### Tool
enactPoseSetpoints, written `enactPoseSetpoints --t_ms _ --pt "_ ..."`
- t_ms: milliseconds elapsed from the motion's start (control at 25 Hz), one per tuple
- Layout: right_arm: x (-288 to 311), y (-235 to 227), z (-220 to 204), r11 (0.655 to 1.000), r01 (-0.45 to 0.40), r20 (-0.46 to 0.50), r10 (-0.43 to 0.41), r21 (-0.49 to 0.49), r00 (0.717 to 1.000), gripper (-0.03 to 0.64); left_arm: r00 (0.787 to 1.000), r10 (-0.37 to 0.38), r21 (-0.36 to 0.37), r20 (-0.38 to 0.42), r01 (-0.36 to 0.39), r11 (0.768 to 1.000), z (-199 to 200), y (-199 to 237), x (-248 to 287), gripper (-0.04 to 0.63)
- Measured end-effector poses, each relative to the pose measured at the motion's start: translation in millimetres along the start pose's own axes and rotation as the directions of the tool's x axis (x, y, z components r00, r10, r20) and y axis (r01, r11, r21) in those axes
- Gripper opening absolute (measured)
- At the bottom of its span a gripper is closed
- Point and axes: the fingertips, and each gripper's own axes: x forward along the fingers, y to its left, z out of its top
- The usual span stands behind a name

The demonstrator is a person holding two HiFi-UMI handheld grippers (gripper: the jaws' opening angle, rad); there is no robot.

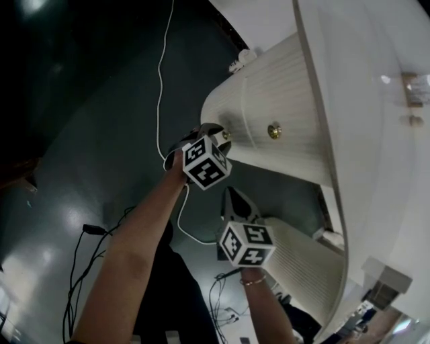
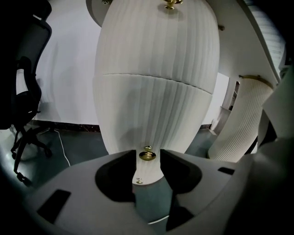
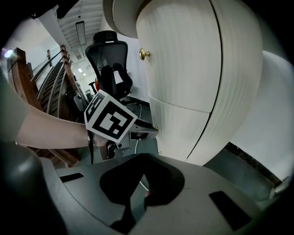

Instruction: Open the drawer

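A white ribbed cabinet (image 1: pixel 282 107) has two drawer fronts, each with a brass knob. In the left gripper view the lower knob (image 2: pixel 147 155) sits right between the tips of my left gripper (image 2: pixel 147 159). The jaws are open, with a thin gap on each side of the knob. The upper knob (image 2: pixel 171 4) shows at the top edge. In the head view my left gripper (image 1: pixel 216 132) reaches the lower knob (image 1: pixel 226 135). My right gripper (image 1: pixel 233 196) hangs below it, shut and empty, away from the cabinet; its jaws (image 3: pixel 141 183) hold nothing.
A second ribbed white cabinet (image 1: pixel 302 262) stands to the right. A white cable (image 1: pixel 161 80) trails across the dark floor, and black cables (image 1: pixel 80 269) lie near the person's legs. A black office chair (image 3: pixel 110 59) is behind, beside a wooden railing (image 3: pixel 50 82).
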Motion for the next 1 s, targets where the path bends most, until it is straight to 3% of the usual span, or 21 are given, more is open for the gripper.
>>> enactPoseSetpoints --t_ms 200,760,1000 --pt "1 -3 2 1.0 -0.002 -0.005 0.002 0.006 1.0 0.003 1.0 -0.006 0.005 -0.028 0.006 1.0 1 3 6 0.106" --pt "-15 -3 -6 1.0 0.02 -0.03 -0.019 0.019 0.999 0.003 0.998 -0.008 -0.102 -0.07 0.001 0.995 -5 1 0 0.101" --pt "-21 -1 -10 1.0 0.021 -0.034 -0.021 0.019 0.999 0.003 0.997 -0.004 -0.102 -0.082 -0.004 0.995 -28 2 -22 0.101"
